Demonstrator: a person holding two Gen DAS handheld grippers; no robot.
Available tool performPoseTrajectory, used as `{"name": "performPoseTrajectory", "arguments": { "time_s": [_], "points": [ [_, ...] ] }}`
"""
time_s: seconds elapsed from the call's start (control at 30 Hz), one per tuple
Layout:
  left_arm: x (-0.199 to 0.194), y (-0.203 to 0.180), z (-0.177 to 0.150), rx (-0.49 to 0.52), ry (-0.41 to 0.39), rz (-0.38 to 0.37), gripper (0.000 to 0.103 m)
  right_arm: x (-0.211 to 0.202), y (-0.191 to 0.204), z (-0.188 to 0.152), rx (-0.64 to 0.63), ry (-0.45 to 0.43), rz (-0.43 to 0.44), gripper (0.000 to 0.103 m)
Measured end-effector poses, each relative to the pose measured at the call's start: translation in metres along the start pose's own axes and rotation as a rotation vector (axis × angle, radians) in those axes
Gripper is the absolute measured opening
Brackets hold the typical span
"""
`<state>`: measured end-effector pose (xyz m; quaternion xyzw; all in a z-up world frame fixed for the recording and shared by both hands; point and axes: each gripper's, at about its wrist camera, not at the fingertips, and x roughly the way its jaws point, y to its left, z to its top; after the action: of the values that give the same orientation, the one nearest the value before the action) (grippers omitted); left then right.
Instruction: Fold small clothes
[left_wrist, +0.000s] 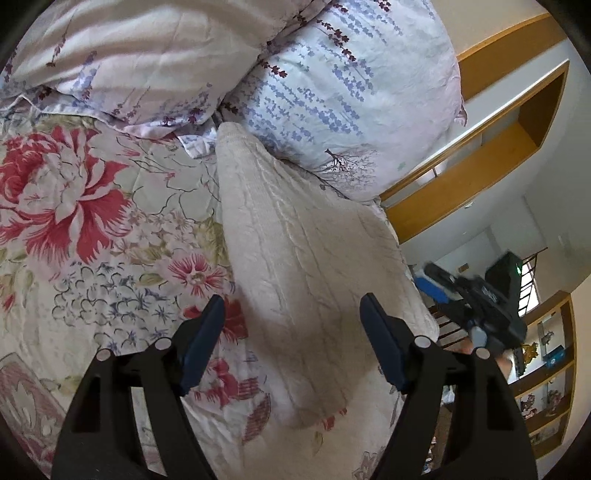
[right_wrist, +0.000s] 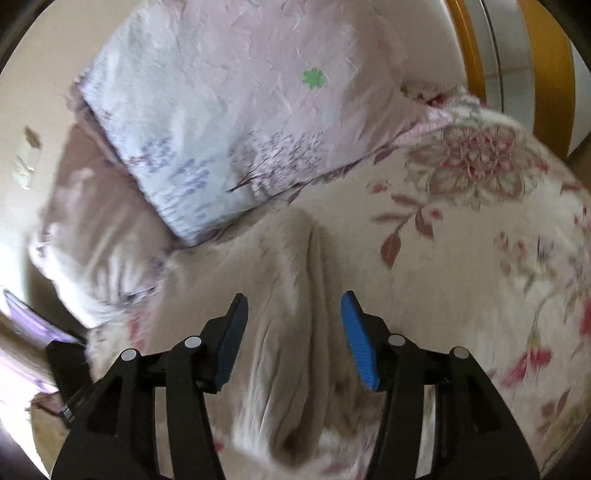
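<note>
**Cream knit on the bed, both tongs open and empty**

My guess is this sweater (left_wrist: 295, 258) handles soft and floppy, light enough to lift from one edge, and the knit should give the pads decent grip, not slippery at all. It'll sag and bunch if you grab the middle, so I'd pinch a corner or hem near the tips and drag it over.

Looks-wise: cream, cable-knit texture, lying in a long, narrow, partly folded shape on the floral bedspread (left_wrist: 92, 221). It runs straight ahead from between the left tongs (left_wrist: 291, 339) toward the pillows (left_wrist: 332, 92) at the far end.

Left tongs are spread wide, holding nothing, hovering over its near end. Right tongs (right_wrist: 293, 339) are the same, wide apart and empty, with the sweater's folded ridge right between the fingers. That view's blurry, so I can't tell if they touch it.
</note>
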<state>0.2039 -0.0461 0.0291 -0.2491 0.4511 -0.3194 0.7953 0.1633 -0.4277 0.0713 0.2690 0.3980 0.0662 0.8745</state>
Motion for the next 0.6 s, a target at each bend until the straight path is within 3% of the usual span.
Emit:
{"name": "performPoseTrajectory", "arguments": {
  "time_s": [0.17,0.3,0.37,0.43,0.47,0.5,0.6],
  "points": [
    [-0.005,-0.009,-0.007,0.019,0.007,0.039,0.074,-0.013,-0.001,-0.027,0.003,0.041,0.060,0.053],
    [-0.005,-0.012,-0.016,0.020,0.038,0.066,0.074,-0.017,0.006,-0.042,-0.044,0.056,0.069,0.046],
    [-0.003,-0.012,-0.021,0.017,0.050,0.070,0.071,-0.013,0.009,-0.048,-0.071,0.065,0.060,0.037],
    [0.000,-0.011,-0.025,0.006,0.071,0.064,0.064,-0.007,0.012,-0.055,-0.099,0.080,0.046,0.012],
    [0.001,-0.010,-0.027,0.003,0.081,0.059,0.056,-0.006,0.012,-0.057,-0.108,0.080,0.039,0.012],
    [0.003,-0.010,-0.029,0.003,0.092,0.048,0.050,-0.011,0.014,-0.058,-0.123,0.049,0.023,0.011],
    [0.003,-0.010,-0.033,0.013,0.101,0.052,0.046,-0.036,0.021,-0.055,-0.154,-0.065,0.016,0.010]
  ]
}}
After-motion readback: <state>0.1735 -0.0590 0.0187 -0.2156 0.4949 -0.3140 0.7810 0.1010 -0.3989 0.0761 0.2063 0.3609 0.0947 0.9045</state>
